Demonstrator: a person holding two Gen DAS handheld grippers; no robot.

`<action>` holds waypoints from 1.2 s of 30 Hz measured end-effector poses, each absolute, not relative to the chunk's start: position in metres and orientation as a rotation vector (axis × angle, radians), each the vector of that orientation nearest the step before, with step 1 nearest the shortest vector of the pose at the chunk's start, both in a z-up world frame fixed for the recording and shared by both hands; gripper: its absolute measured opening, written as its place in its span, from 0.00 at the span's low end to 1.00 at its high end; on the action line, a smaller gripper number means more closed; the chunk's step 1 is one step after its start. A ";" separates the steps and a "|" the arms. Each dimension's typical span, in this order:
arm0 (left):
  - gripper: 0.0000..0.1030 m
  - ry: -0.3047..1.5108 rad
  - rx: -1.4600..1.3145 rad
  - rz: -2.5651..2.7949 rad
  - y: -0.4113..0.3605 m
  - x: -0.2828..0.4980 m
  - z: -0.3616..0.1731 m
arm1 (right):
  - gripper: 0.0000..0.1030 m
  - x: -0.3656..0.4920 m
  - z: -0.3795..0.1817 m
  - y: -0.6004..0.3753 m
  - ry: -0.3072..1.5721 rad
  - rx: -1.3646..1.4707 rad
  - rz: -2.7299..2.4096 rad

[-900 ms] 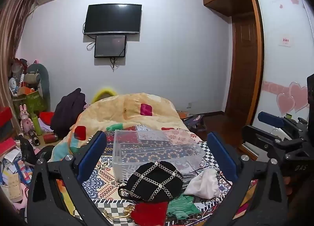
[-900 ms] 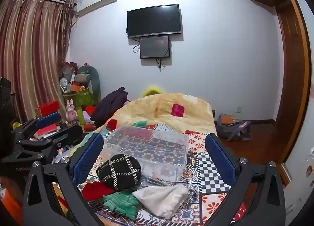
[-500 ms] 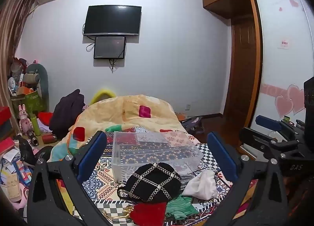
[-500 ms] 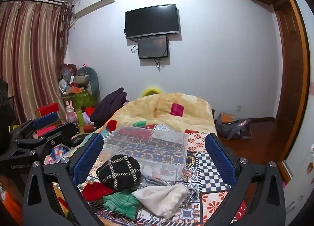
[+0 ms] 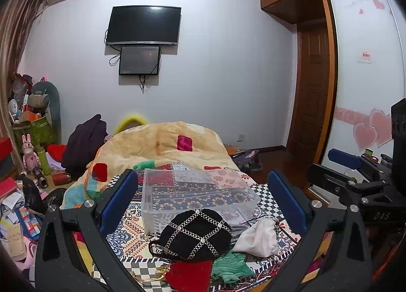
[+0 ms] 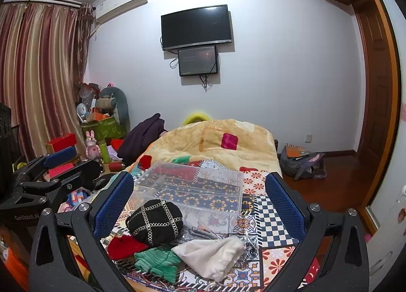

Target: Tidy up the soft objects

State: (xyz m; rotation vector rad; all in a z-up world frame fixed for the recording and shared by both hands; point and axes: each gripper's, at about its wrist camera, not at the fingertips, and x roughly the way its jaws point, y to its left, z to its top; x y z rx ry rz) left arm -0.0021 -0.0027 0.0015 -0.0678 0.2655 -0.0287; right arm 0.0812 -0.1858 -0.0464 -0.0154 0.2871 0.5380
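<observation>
Right wrist: black pouch point(image 6: 154, 221), silver chain lattice.

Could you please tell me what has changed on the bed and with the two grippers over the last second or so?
Very little. Both views drift slightly, so the hands shifted a touch, but neither the left gripper nor the right gripper took hold of anything; both stay open. The black pouch, white cloth, green cloth, red cloth and clear bin lie where they were.
</observation>
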 end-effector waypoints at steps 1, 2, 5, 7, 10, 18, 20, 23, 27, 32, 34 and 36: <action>1.00 0.266 -0.068 -0.029 -0.002 -0.002 0.001 | 1.00 0.081 -0.046 -0.186 0.288 -0.015 0.540; 1.00 0.266 -0.068 -0.029 -0.002 -0.002 0.001 | 1.00 0.081 -0.046 -0.185 0.288 -0.014 0.541; 1.00 0.265 -0.069 -0.030 -0.002 -0.002 0.002 | 1.00 0.080 -0.045 -0.185 0.287 -0.013 0.544; 1.00 0.268 -0.072 -0.031 -0.002 -0.001 0.002 | 1.00 0.080 -0.045 -0.185 0.287 -0.012 0.544; 1.00 0.268 -0.071 -0.033 -0.003 -0.002 0.003 | 1.00 0.080 -0.045 -0.185 0.286 -0.010 0.543; 1.00 0.269 -0.073 -0.035 -0.003 -0.002 0.001 | 1.00 0.079 -0.047 -0.183 0.290 -0.007 0.545; 1.00 0.269 -0.070 -0.037 -0.003 -0.001 0.001 | 1.00 0.079 -0.047 -0.183 0.290 -0.006 0.546; 1.00 0.269 -0.069 -0.036 -0.004 -0.002 0.001 | 1.00 0.079 -0.047 -0.183 0.290 -0.006 0.545; 1.00 0.270 -0.070 -0.039 -0.004 -0.002 0.001 | 1.00 0.080 -0.047 -0.183 0.290 -0.007 0.544; 1.00 0.272 -0.070 -0.039 -0.003 -0.002 0.001 | 1.00 0.081 -0.049 -0.185 0.293 -0.001 0.543; 1.00 0.272 -0.070 -0.038 -0.003 -0.002 0.001 | 1.00 0.082 -0.049 -0.186 0.292 0.001 0.544; 1.00 0.271 -0.069 -0.037 -0.004 -0.002 0.000 | 1.00 0.082 -0.049 -0.186 0.292 0.000 0.544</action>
